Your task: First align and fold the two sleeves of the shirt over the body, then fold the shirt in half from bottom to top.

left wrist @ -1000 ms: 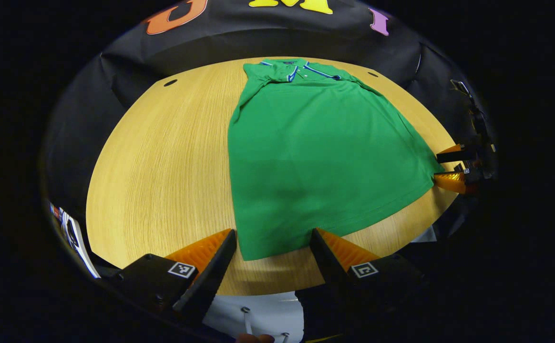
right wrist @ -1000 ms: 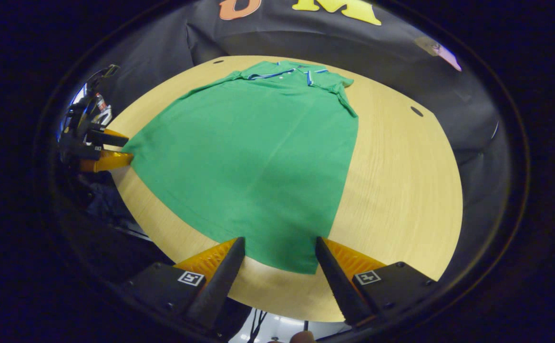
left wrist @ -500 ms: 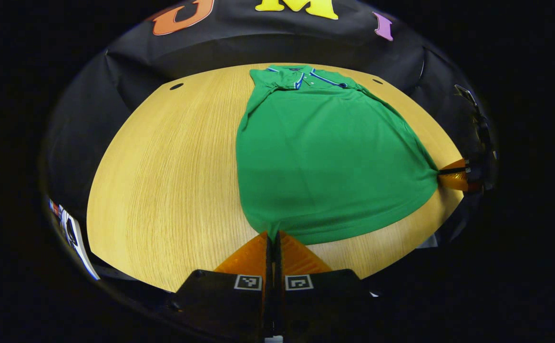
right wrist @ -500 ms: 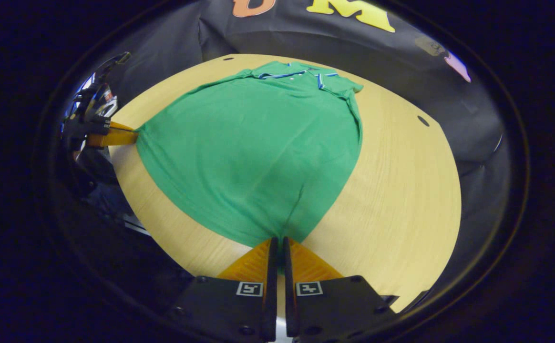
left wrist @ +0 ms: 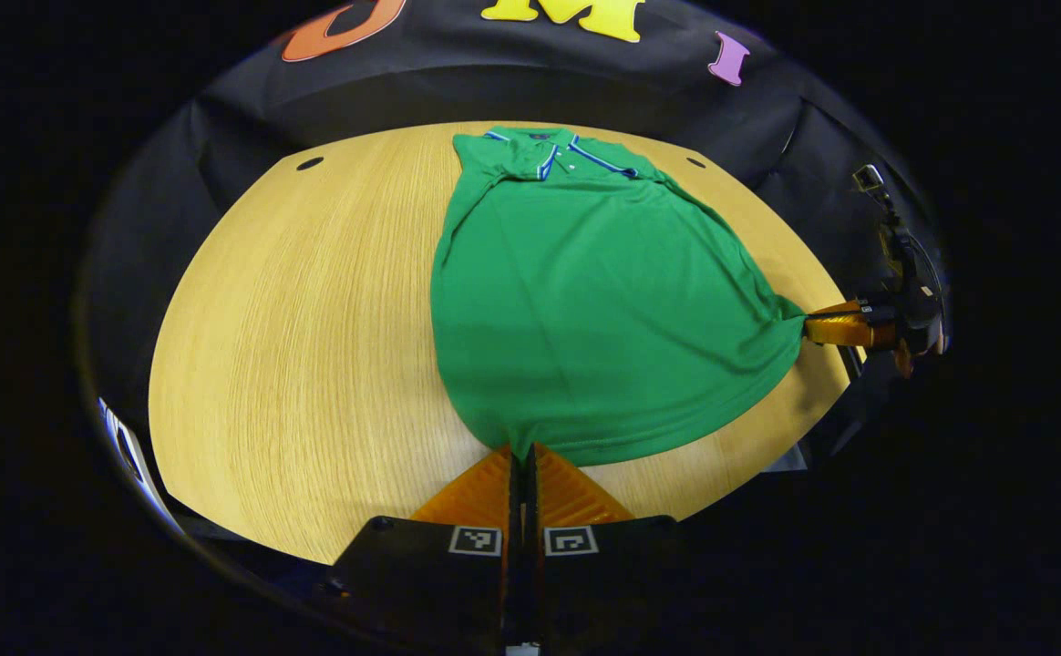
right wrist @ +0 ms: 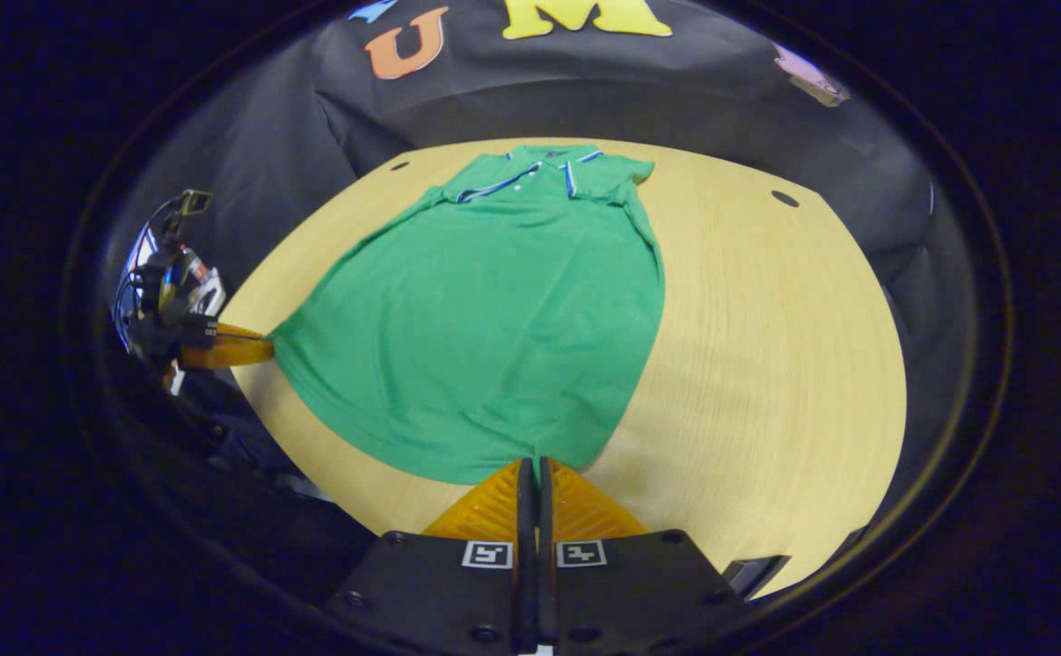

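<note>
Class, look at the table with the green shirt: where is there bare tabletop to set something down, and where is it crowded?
Bare wood lies on the table between the shirt and the black cloth wall, and again on the shirt's other side. A narrow strip runs past the collar. The near edge is crowded: the left gripper and right gripper pinch the hem corners.

Left gripper [left wrist: 523,453] jaws, open a second ago, now pinched on the green shirt [left wrist: 585,301] hem corner, right gripper [right wrist: 533,463] likewise closed on its corner, hem drawn into creases between them
</note>
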A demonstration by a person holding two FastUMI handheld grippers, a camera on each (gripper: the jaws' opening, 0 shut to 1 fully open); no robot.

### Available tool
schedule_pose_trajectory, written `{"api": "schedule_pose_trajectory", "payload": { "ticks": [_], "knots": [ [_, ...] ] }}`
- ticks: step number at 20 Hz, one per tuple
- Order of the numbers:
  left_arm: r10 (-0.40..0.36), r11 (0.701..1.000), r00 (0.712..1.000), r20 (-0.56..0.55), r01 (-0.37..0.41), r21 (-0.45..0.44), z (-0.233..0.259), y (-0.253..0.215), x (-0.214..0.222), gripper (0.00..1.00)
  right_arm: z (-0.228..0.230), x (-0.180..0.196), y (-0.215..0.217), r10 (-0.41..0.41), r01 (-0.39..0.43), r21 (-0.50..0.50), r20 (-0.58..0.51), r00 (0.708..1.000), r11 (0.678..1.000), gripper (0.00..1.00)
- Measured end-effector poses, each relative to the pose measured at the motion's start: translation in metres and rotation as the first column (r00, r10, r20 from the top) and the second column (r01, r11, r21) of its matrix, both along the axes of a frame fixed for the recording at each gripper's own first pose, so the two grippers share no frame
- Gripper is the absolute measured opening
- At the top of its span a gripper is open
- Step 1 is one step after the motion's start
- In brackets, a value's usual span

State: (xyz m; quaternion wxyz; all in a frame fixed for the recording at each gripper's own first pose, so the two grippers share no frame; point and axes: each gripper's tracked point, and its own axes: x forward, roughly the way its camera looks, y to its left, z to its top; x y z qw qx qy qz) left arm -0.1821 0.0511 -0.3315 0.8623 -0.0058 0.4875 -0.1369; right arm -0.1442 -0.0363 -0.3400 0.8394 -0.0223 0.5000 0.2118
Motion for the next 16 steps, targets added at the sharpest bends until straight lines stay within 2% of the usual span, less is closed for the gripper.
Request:
{"api": "schedule_pose_trajectory", "payload": {
  "ticks": [6, 7, 15, 16],
  "knots": [
    [0.032, 0.997, 0.991, 0.128, -0.023, -0.067, 0.046, -0.007, 0.063, 0.03, 0.039, 0.049, 0.000, -0.063, 0.059, 0.074, 0.058, 0.996, 0.996, 0.03],
    [0.030, 0.997, 0.989, 0.148, -0.020, -0.069, 0.052, -0.008, 0.074, 0.03, 0.046, 0.058, -0.002, -0.082, 0.076, 0.092, 0.063, 0.995, 0.993, 0.00],
    [0.053, 0.990, 0.962, 0.269, -0.015, -0.139, 0.104, -0.018, 0.160, 0.03, 0.102, 0.154, -0.002, -0.179, 0.143, 0.216, 0.155, 0.972, 0.966, 0.00],
    [0.057, 0.989, 0.958, 0.280, -0.016, -0.148, 0.109, -0.018, 0.170, 0.03, 0.108, 0.166, -0.003, -0.185, 0.146, 0.224, 0.164, 0.969, 0.964, 0.02]
  ]
}}
